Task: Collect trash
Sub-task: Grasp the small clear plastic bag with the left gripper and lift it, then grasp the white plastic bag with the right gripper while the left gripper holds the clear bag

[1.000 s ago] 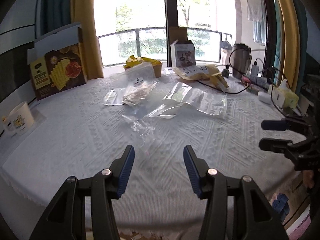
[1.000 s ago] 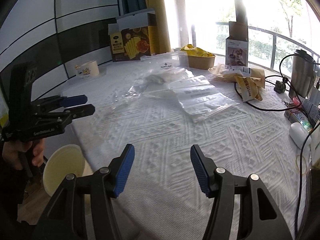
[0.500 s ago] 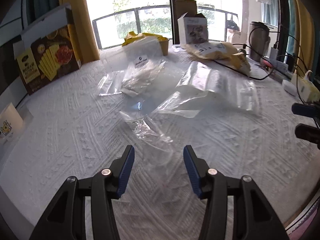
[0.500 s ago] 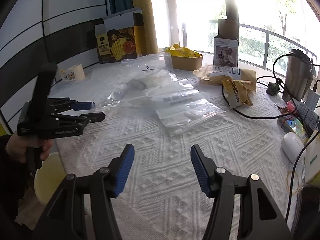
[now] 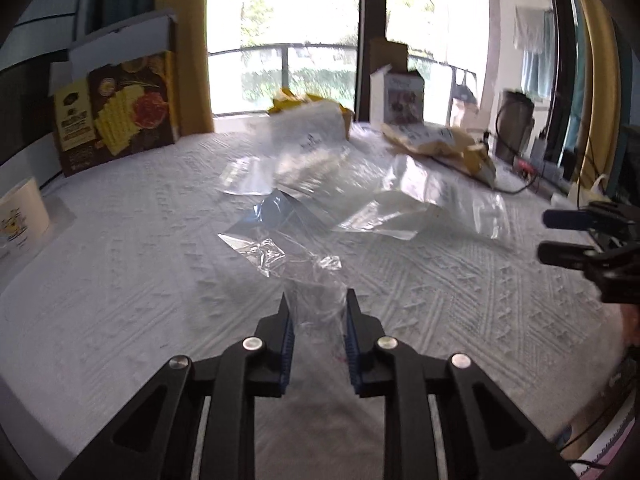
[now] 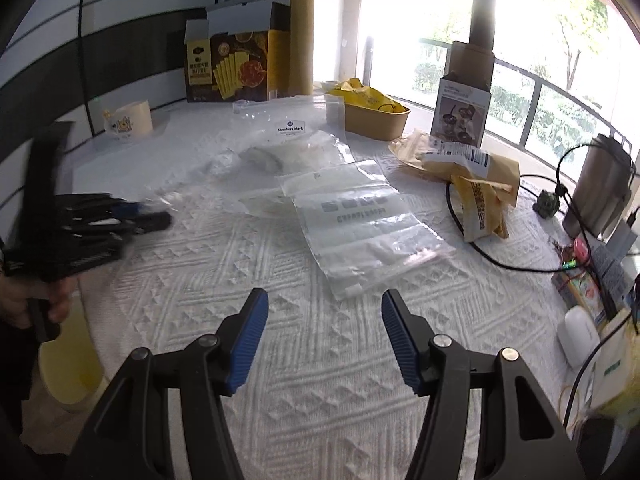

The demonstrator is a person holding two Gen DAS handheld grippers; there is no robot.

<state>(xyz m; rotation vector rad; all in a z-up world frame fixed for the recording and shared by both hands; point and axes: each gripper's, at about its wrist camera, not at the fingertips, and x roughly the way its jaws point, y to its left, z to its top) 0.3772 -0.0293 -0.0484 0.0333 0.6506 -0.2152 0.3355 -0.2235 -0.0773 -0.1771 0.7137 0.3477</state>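
Fingers [image 5: 289, 332] of the left gripper [image 5: 316, 320] were closing around a crumpled clear plastic wrapper [image 5: 308, 280] on the desk [image 5: 120, 280], its end between them, not yet clearly clamped. Fingers of the right gripper [image 6: 325, 336] were released, holding nothing, just before a flat zip bag [image 6: 360, 224] lying on the white cloth.

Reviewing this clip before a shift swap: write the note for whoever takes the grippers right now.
Left gripper: jaws closing around the near end of the crumpled clear wrapper; grip not confirmed.
Right gripper: open, empty, above the tablecloth just short of the printed zip bag.
Still on the table: Member's Mark bag, yellow mailer.
Done: nothing visibly collected yet.
Left: finish the wrapper pinch, lift it, then gather the other bags.
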